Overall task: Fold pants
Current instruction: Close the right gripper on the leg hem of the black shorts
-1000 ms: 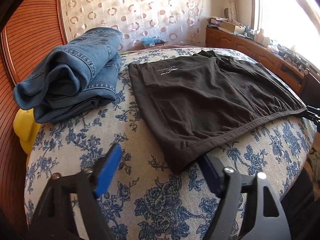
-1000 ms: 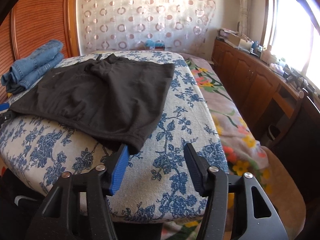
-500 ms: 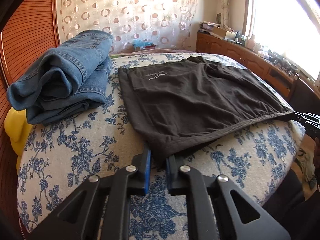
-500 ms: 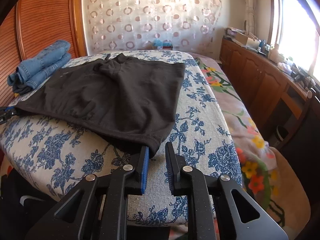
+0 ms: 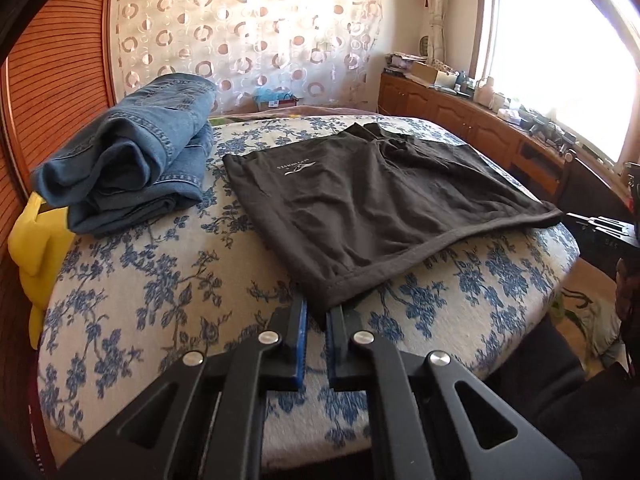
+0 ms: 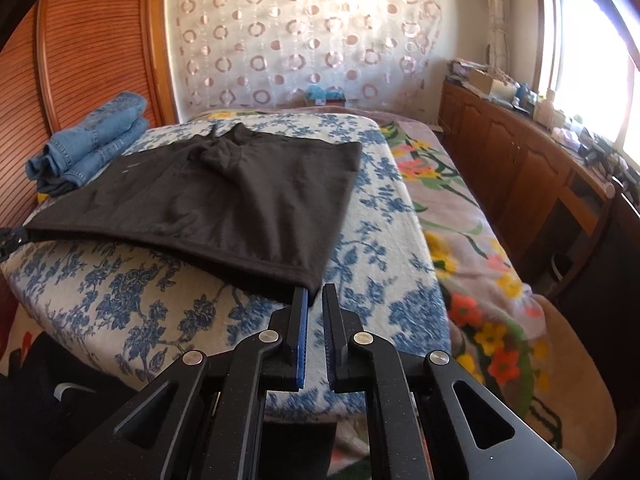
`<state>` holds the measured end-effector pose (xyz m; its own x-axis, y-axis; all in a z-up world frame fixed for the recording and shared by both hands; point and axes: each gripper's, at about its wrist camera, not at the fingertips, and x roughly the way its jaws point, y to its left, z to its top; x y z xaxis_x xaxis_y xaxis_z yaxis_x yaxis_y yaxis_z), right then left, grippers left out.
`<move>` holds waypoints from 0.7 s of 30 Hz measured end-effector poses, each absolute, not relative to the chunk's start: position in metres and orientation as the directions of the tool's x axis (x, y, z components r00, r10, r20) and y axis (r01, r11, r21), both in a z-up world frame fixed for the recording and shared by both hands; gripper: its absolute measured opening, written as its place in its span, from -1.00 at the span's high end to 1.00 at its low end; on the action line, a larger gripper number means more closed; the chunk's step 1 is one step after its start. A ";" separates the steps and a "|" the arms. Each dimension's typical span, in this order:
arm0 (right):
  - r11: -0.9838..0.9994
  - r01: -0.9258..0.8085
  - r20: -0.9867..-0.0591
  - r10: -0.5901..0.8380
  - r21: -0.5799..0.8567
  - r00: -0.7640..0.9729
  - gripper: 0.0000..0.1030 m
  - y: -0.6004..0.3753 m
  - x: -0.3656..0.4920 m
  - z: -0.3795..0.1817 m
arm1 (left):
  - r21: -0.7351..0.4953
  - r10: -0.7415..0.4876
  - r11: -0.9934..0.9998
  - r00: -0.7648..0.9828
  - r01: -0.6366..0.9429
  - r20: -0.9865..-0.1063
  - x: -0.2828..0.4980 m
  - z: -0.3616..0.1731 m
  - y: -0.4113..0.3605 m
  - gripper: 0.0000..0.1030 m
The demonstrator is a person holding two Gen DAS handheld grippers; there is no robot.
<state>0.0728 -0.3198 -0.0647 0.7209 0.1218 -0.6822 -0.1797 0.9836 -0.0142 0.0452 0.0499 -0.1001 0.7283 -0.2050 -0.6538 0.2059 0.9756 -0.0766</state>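
Left tool [image 5: 316, 312] and right tool [image 6: 314, 298] level, pinching black shorts [image 5: 384, 208] corners

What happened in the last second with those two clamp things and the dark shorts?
Both were open a second ago. The left gripper and right gripper have each closed on a near corner of the black shorts, pulling the near hem taut. The folded jeans stayed put on the blue-flowered cover.
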 end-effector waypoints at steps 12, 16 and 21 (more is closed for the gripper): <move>0.985 -0.168 -0.694 0.149 0.041 0.705 0.95 -0.337 0.062 -0.071 | -0.063 -0.200 0.975 0.717 0.214 -0.668 0.041 -0.104 0.043 0.93; 0.980 -0.193 -0.709 0.172 0.052 0.683 0.64 -0.326 0.068 -0.079 | -0.065 -0.200 0.975 0.708 0.212 -0.678 0.043 -0.107 0.042 0.92; 0.979 -0.198 -0.727 0.163 0.038 0.667 0.45 -0.316 0.079 -0.088 | -0.071 -0.203 0.975 0.701 0.212 -0.684 0.045 -0.112 0.041 0.92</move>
